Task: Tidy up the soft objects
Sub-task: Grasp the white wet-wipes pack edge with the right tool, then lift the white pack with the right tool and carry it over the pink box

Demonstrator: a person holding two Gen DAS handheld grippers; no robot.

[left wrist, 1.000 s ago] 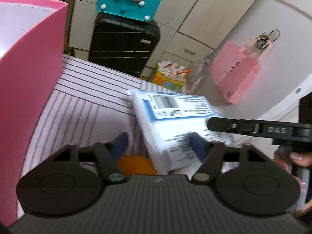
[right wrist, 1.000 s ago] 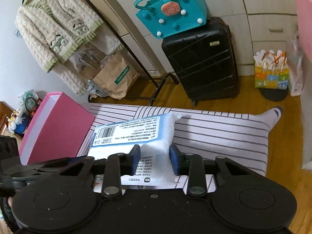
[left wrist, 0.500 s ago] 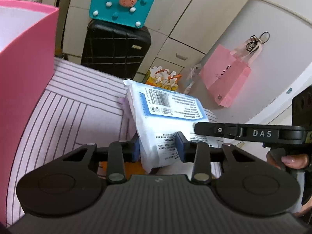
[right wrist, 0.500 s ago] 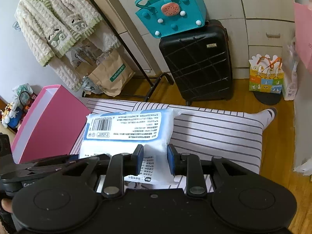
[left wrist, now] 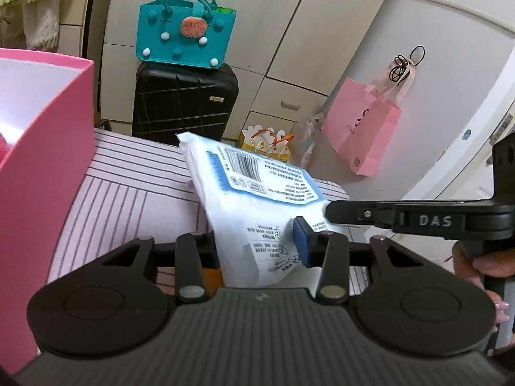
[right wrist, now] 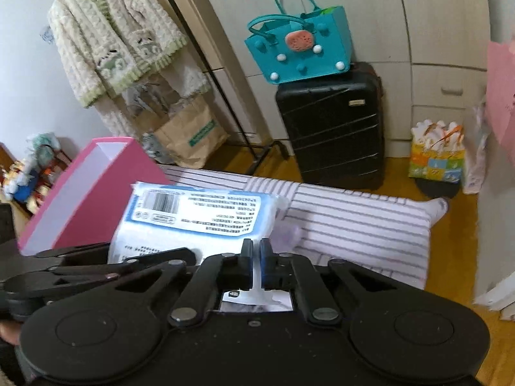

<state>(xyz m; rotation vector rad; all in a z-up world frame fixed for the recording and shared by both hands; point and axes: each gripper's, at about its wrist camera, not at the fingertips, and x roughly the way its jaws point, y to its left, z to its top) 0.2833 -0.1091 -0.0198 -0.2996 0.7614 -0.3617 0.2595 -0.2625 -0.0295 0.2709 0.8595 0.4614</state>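
Both grippers, left (left wrist: 259, 246) and right (right wrist: 256, 262), are clamped on the soft white-and-blue plastic pack (right wrist: 196, 215), raised beside the pink box (left wrist: 38, 148).

The pink box (right wrist: 96, 189) stands at the left edge of the striped cushion (right wrist: 360, 222), blocking passage there. The cushion's right half lies bare, open toward its far right corner. Beyond its far edge stands a black suitcase (right wrist: 331, 125).

Left tongs (left wrist: 257, 241) and right tongs (right wrist: 254, 265) both clamped, tilted downward.
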